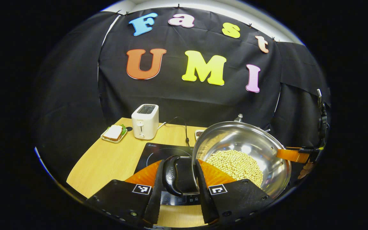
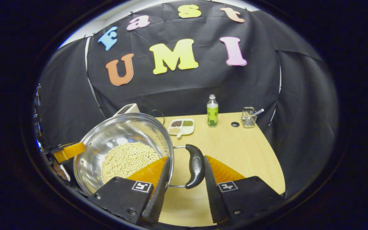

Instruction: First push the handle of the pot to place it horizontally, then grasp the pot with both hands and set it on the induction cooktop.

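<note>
Left gripper view: pot [image 1: 241, 153] of beans carried toward cooktop [image 1: 158, 153].
Each gripper's [image 1: 185, 179] [image 2: 184, 179] fingers bracketed a side handle [image 1: 172, 175] [image 2: 194, 165]; actual pinching couldn't be told, presumably keeping it level.

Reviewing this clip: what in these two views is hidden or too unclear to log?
- Left gripper view: the cooktop is largely covered by the pot and left tongs; whether the pot rests on it is unclear.
- Right gripper view: the toaster sits mostly behind the pot's rim.
- Right gripper view: the contents of the divided dish and the caddy are too small to identify.
</note>
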